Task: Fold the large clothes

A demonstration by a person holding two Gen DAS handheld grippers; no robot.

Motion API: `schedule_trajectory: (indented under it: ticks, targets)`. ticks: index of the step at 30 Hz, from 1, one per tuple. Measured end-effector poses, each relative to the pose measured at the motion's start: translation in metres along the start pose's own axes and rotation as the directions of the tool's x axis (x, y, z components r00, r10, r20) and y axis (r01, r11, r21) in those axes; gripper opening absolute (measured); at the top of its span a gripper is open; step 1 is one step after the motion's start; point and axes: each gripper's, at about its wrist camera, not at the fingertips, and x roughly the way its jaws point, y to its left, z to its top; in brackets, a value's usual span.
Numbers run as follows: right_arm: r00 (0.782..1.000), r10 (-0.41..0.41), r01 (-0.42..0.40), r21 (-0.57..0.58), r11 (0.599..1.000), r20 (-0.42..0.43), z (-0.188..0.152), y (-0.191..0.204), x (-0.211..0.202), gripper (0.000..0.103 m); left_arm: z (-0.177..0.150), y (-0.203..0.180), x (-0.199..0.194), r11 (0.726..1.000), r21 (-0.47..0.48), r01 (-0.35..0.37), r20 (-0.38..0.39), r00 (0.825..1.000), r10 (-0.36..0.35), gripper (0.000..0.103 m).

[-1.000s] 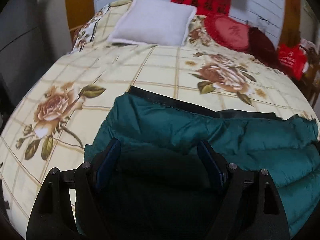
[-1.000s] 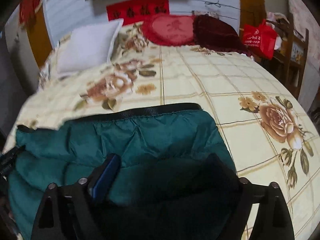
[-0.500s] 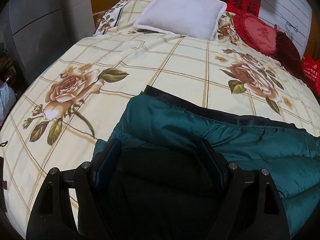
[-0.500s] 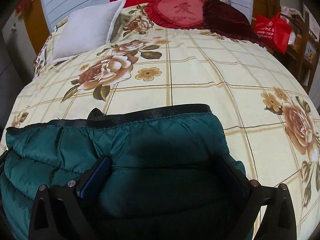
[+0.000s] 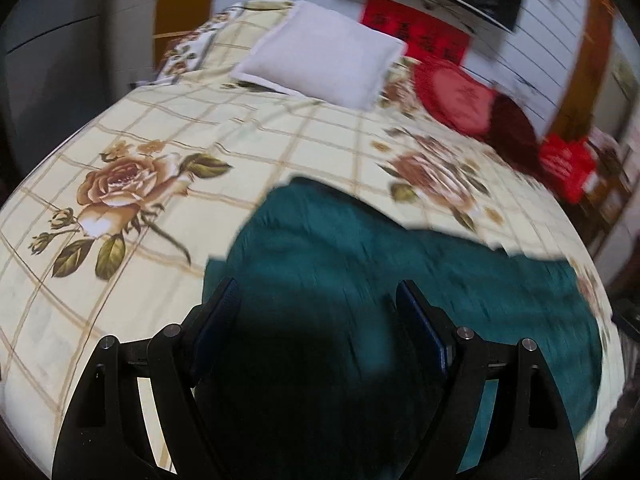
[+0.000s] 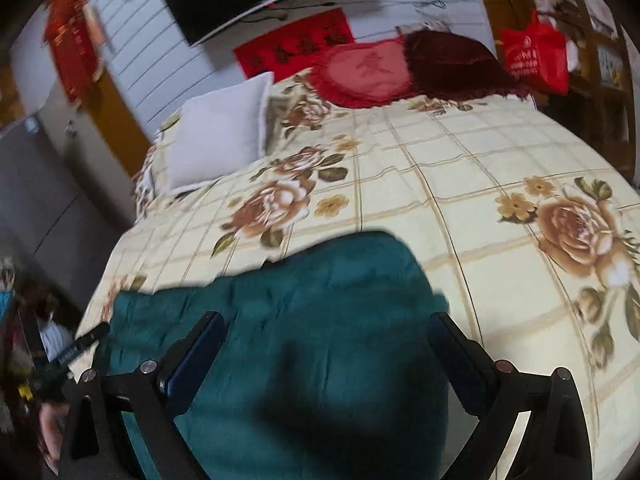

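Note:
A dark teal padded jacket (image 5: 400, 272) lies folded on the near part of the bed; it also shows in the right wrist view (image 6: 304, 320). My left gripper (image 5: 318, 300) is open and empty above the jacket's left end, fingers wide apart. My right gripper (image 6: 326, 332) is open and empty above the jacket's right end. Neither gripper holds cloth. The left gripper's tip (image 6: 80, 344) shows at the left edge of the right wrist view. Both views are motion-blurred.
The bed (image 5: 200, 152) has a cream floral checked cover. A white pillow (image 5: 324, 60), a red heart cushion (image 5: 456, 96) and a dark red cushion (image 5: 516, 132) lie at its head. A red bag (image 6: 536, 56) sits on furniture at the right. A grey cabinet (image 6: 44, 200) stands left.
Both grippers have lifted and pulled back from the jacket. The black hem band seen earlier along the jacket's far edge no longer shows. The jaws stayed open.

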Motion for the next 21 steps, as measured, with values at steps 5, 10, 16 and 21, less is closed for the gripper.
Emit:
schedule_trajectory:
  ticks: [5,10,16,21]
  targets:
    - [0.996,0.041,-0.053,-0.165,0.985,-0.079,-0.045,0.033,-0.01,0.101,-0.035,-0.012,-0.005,0.993,0.107,-0.048,-0.048,0.997,0.054,0.084]
    - [0.982,-0.07,0.027,-0.234,0.972,-0.178,-0.069,0.03,0.035,0.103,-0.043,0.009,0.005,1.0,0.013,-0.027,-0.075,0.997,0.028,0.098]
    - [0.981,-0.065,0.024,-0.222,0.975,-0.181,-0.07,0.022,0.024,0.103,-0.052,0.064,-0.035,0.982,-0.166,0.088,-0.025,0.995,-0.094,0.098]
    - [0.998,-0.049,0.054,-0.21,0.976,0.031,-0.053,0.002,-0.033,0.103,-0.052,0.082,-0.041,0.985,-0.139,0.102,0.0,0.995,-0.103,0.098]
